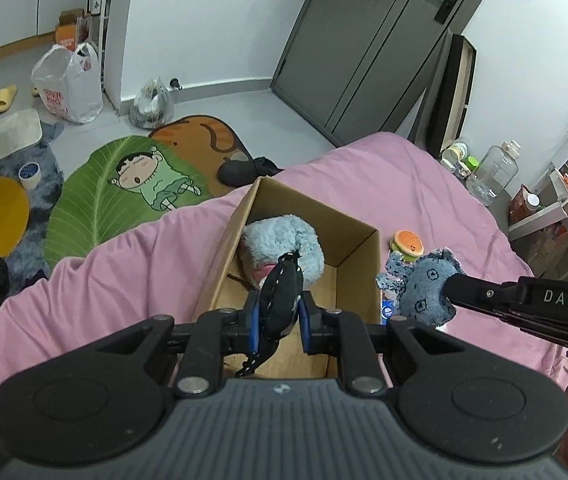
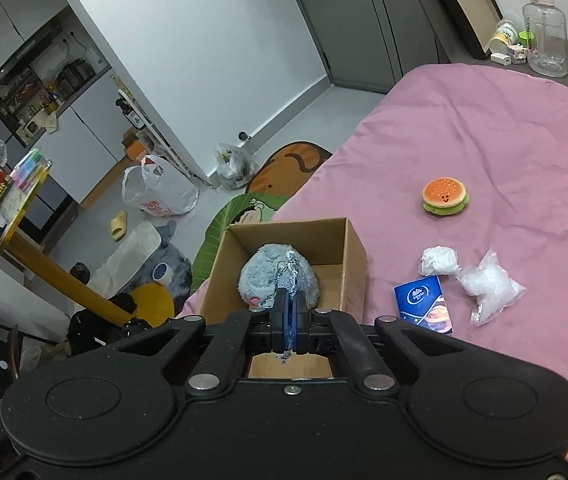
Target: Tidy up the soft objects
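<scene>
Left gripper [image 1: 280, 316], nearest the lens, has its blue pads pinching a small black plush toy [image 1: 282, 300] over the near end of the cardboard box [image 1: 357, 258]; not yet released. Right gripper [image 2: 288, 320] has its fingers pressed flat together on a thin edge of a blue denim plush [image 1: 427, 292]; in the left view that toy hangs just outside the box's right wall, over the bed. Bed [image 2: 483, 128], pink cover, carries everything; the box sits at its left edge. Done so far, by my reading: one fluffy grey-blue plush [image 2: 278, 276] already lies inside the box. Left: drop the two held toys in, then the burger squishy [image 2: 445, 196] toward the bed's middle. White wad [image 2: 439, 260], clear plastic bag [image 2: 489, 286] and blue tissue packet [image 2: 423, 304] lie right of the box; whether they count as soft objects is unclear.
</scene>
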Motion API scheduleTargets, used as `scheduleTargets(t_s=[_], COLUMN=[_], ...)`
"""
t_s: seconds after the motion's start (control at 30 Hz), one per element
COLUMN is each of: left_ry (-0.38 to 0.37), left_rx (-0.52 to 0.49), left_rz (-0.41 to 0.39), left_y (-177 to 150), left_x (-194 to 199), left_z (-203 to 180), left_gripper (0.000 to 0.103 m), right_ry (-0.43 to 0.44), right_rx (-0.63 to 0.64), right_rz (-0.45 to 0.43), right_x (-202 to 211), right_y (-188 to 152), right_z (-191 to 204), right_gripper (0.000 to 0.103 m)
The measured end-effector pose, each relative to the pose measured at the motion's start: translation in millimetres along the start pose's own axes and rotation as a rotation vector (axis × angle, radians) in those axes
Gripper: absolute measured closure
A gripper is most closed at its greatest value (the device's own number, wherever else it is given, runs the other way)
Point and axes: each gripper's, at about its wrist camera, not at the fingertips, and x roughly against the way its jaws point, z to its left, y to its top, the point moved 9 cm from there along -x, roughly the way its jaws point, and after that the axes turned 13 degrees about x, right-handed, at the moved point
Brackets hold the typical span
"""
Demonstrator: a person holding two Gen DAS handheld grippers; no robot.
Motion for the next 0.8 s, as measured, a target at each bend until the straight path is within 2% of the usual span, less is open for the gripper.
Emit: scheduleTargets(t_s=[0.3,0.8], left_ry=[0.012,0.089], left_rx=[0.007,0.034], left_rz=[0.059,0.154], left_y=[2,4], left_x=[-34,-88], left_z=[0,14], left_gripper=[0.085,0.084], right_ry=[0.002,0.000], right_rx=[-0.030,-0.037], right_rz=[0.038,0.105], right_x=[-22,-64], right_y=[6,14], right_z=[-5,-12], right_gripper=[0.102,0.102])
